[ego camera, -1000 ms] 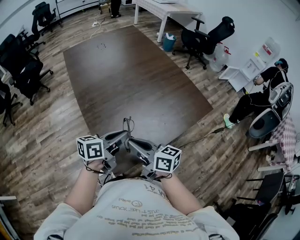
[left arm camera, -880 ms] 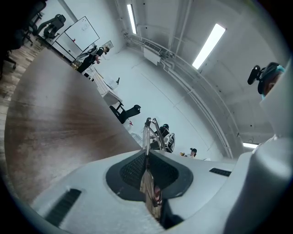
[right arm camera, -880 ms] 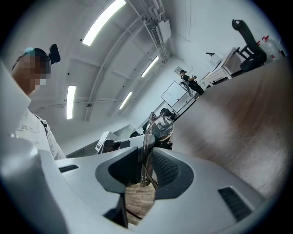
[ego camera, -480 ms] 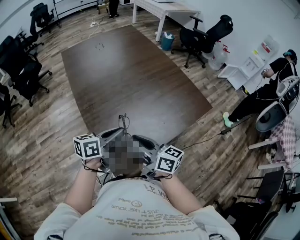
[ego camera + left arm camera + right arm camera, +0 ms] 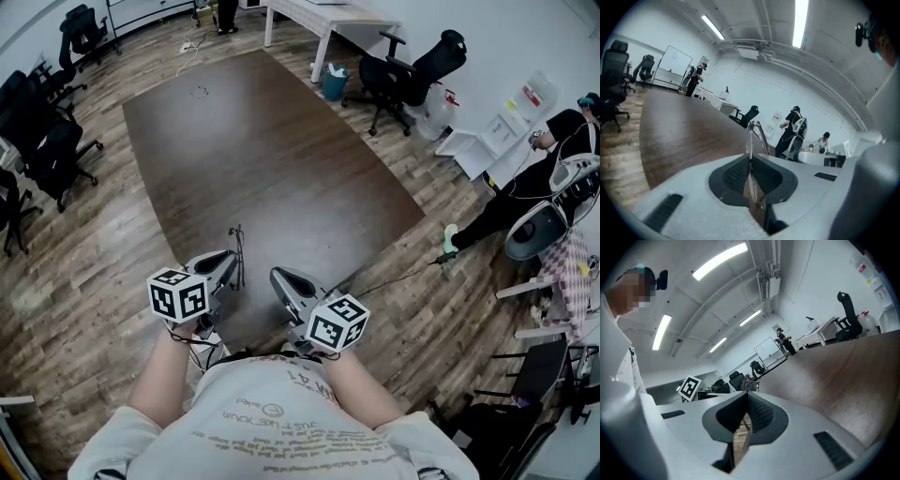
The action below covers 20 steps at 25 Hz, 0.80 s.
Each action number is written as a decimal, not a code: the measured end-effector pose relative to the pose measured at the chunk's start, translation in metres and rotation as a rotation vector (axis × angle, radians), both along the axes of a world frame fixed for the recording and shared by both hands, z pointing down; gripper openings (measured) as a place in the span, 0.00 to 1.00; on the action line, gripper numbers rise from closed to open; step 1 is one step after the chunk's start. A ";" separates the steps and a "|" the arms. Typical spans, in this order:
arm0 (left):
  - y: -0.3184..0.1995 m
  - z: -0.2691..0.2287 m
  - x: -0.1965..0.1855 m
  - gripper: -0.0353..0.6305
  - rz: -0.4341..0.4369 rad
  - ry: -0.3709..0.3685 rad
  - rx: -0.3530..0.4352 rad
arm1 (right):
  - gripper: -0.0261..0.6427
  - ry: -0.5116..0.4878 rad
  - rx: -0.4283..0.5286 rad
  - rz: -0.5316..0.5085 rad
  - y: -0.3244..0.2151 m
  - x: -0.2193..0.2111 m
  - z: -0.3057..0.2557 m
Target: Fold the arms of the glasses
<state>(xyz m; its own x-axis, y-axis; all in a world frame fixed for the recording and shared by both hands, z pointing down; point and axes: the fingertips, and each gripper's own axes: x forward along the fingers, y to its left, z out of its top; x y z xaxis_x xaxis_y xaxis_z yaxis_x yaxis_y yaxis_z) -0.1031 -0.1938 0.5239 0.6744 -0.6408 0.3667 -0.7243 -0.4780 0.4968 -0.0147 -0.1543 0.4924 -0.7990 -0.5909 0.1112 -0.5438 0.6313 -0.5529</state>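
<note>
An office room with a pale plank floor and black swivel chairs (image 5: 42, 141) surrounds a large dark brown wooden counter (image 5: 281, 141), its near edge just ahead of the person. The thin wire-framed glasses (image 5: 240, 242) are off the counter, in the air above its near end, pinched by the left gripper (image 5: 231, 257). In the left gripper view the jaws are closed on the lower part of the glasses (image 5: 752, 136), which rise edge-on out of the left gripper (image 5: 750, 161). The right gripper (image 5: 276, 275) sits just beside it but apart from the glasses. In the right gripper view the jaws of the right gripper (image 5: 746, 401) are pressed together with nothing between them. The step in hand looks like the folding itself, one gripper steadying the frame while the other works an arm. The glasses read as a slim upright line from above, so an arm may already lie flat, though no view shows the hinges clearly enough to say. Next, the right gripper probably needs to come back to the frame and nudge any remaining arm inward near its hinge, gently, since the wire looks easily bent and the left grip is narrow.
</note>
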 end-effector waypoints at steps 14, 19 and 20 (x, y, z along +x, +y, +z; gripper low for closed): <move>-0.020 0.056 -0.021 0.10 0.097 -0.876 0.324 | 0.06 0.057 -0.025 0.094 -0.008 0.014 0.012; -0.030 0.070 -0.006 0.10 0.264 -1.194 0.602 | 0.06 0.070 -0.038 0.133 -0.009 0.023 0.016; -0.032 0.073 -0.001 0.10 0.291 -1.216 0.638 | 0.06 0.073 -0.040 0.142 -0.009 0.024 0.016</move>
